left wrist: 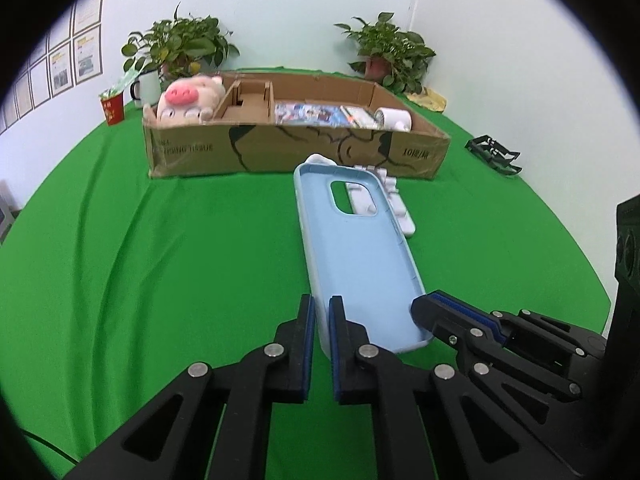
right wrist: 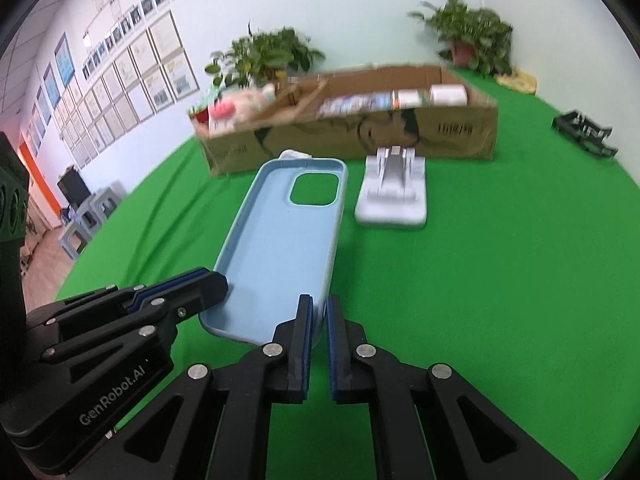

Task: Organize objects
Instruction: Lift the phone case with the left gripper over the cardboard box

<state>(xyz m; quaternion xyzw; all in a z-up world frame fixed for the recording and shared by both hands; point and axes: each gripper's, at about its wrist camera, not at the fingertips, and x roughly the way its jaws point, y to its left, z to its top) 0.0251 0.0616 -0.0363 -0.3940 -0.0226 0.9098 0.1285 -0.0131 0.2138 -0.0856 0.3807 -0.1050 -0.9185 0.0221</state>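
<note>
phone case (left wrist: 360, 248) lifted off green surface (left wrist: 160, 260), near cardboard box (left wrist: 296, 148) | left gripper (left wrist: 322, 320) and right gripper (right wrist: 319, 320) jaws pinch opposite side walls at near end; two-point hold likely keeps floppy shell level | white stand (right wrist: 394, 196) beside

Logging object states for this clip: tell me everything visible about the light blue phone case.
The light blue phone case is empty, its open inner side up, smooth and matte like silicone, with a raised rim and a rounded camera cutout at the far end. It is held off the green cloth, its long axis towards the cardboard box. The left gripper and right gripper each pinch a near-end side wall.
</note>
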